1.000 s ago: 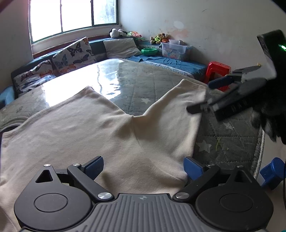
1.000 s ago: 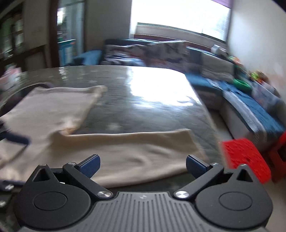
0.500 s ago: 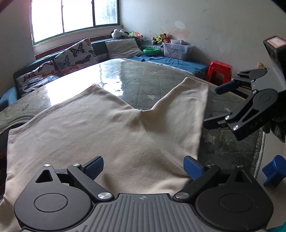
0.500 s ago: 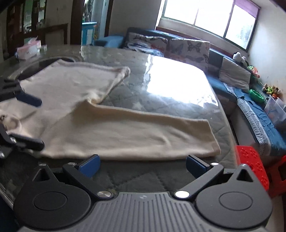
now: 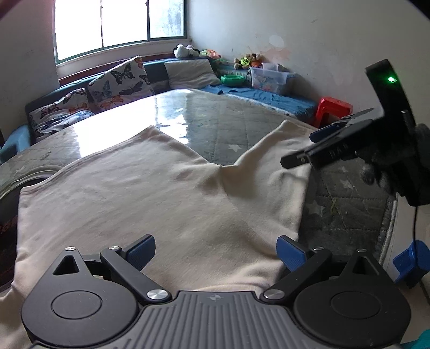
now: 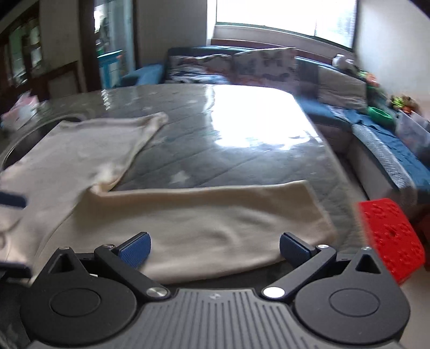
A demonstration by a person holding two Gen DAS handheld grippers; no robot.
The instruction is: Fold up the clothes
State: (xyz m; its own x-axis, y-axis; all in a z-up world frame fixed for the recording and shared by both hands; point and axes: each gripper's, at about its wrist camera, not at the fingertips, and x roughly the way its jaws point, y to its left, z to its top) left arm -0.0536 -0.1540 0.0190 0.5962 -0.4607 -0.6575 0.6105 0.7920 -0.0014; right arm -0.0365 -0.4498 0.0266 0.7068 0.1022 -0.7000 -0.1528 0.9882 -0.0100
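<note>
Item under inspection: a cream garment, apparently a long-sleeved top, spread flat on a glossy grey quilted table surface; one sleeve runs out toward the near right edge, the other sleeve lies toward the far side; only shallow wrinkles show where sleeve meets body. Judged handling: light, soft and limp, with no stiffness of its own; it should drape from any held point and may slide readily on the shiny surface; not fragile. Judged best hold: pinch an edge rather than the flat middle; the sleeve cuff or the sleeve's near hem offers a free border that fingers can get under; two well-separated holds would keep the fold line straight.

Left gripper: jaws wide apart, nothing between them, poised low over the garment body. Right gripper: jaws likewise wide apart and empty, positioned over the near sleeve; whether its fingers touch the cloth cannot be told; its view is blurred.

Surroundings: red plastic stool just beyond the table's right edge; butterfly-print cushions on a dark sofa under the window; a clear storage box against the wall.
</note>
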